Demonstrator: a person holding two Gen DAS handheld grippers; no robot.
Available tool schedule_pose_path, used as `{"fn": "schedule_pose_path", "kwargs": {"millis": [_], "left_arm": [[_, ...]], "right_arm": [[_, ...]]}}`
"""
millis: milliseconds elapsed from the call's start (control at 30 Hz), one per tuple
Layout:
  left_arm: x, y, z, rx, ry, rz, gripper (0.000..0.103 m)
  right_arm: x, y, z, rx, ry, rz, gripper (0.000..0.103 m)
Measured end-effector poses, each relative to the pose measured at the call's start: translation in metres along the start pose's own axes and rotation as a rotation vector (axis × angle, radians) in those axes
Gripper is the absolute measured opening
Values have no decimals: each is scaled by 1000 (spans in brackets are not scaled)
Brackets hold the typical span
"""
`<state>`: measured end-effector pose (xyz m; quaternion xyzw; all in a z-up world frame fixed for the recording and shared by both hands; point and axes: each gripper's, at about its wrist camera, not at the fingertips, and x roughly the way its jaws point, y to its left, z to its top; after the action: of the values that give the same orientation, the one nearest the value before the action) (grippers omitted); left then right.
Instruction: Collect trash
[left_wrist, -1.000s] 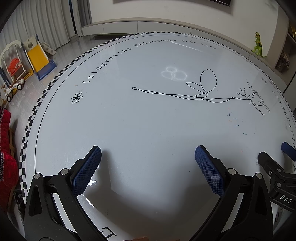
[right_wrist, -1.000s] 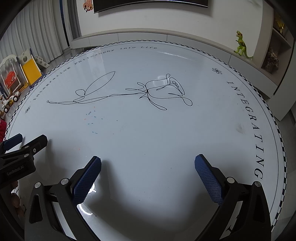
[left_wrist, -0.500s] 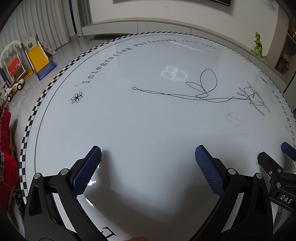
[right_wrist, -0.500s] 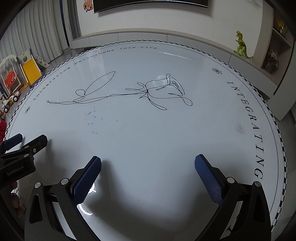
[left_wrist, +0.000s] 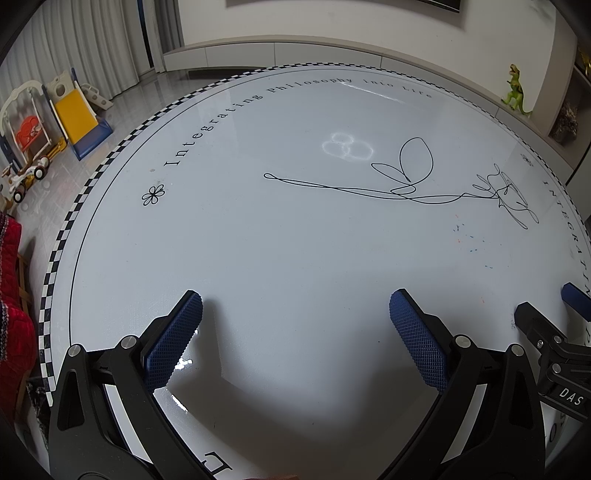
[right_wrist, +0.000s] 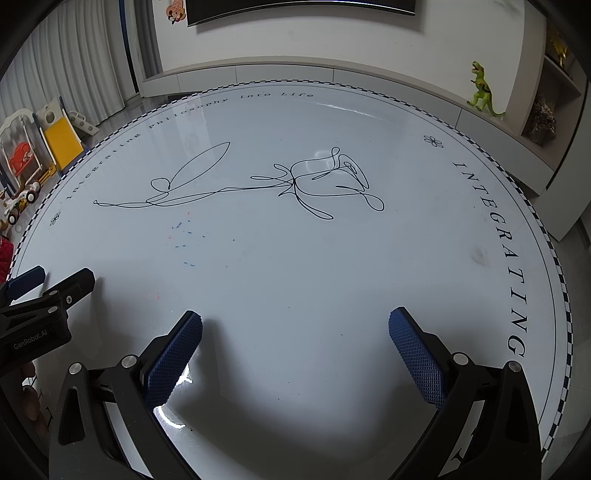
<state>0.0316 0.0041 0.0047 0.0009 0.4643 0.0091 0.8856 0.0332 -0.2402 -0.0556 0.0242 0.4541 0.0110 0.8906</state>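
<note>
A round white table (left_wrist: 295, 258) (right_wrist: 295, 266) with a black line drawing of a flower and printed lettering fills both views. No trash shows on it in either view. My left gripper (left_wrist: 295, 306) hovers over the near part of the table, open, with nothing between its blue pads. My right gripper (right_wrist: 295, 325) is open too and holds nothing. In the left wrist view the right gripper's fingers (left_wrist: 535, 321) show at the right edge. The left gripper's fingers (right_wrist: 70, 288) show at the left edge of the right wrist view.
Small coloured pen marks (right_wrist: 184, 236) dot the tabletop, and a grey smudge (right_wrist: 480, 254) lies near the lettering. A toy slide (left_wrist: 74, 118) and toy cars stand on the floor at left. A green dinosaur (right_wrist: 480, 92) stands on a low white cabinet behind.
</note>
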Motion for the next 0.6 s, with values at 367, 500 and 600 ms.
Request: {"fn": "schedule_pose_path", "kwargs": {"millis": [367, 500, 600], "left_arm": [[0, 0, 0, 0, 0, 0, 98], [-1, 0, -1, 1, 0, 0, 98], [0, 1, -1, 1, 0, 0, 98]], "right_arm": [[0, 1, 0, 0, 0, 0, 101], [0, -1, 0, 0, 0, 0, 101], [0, 1, 0, 0, 0, 0, 101]]}}
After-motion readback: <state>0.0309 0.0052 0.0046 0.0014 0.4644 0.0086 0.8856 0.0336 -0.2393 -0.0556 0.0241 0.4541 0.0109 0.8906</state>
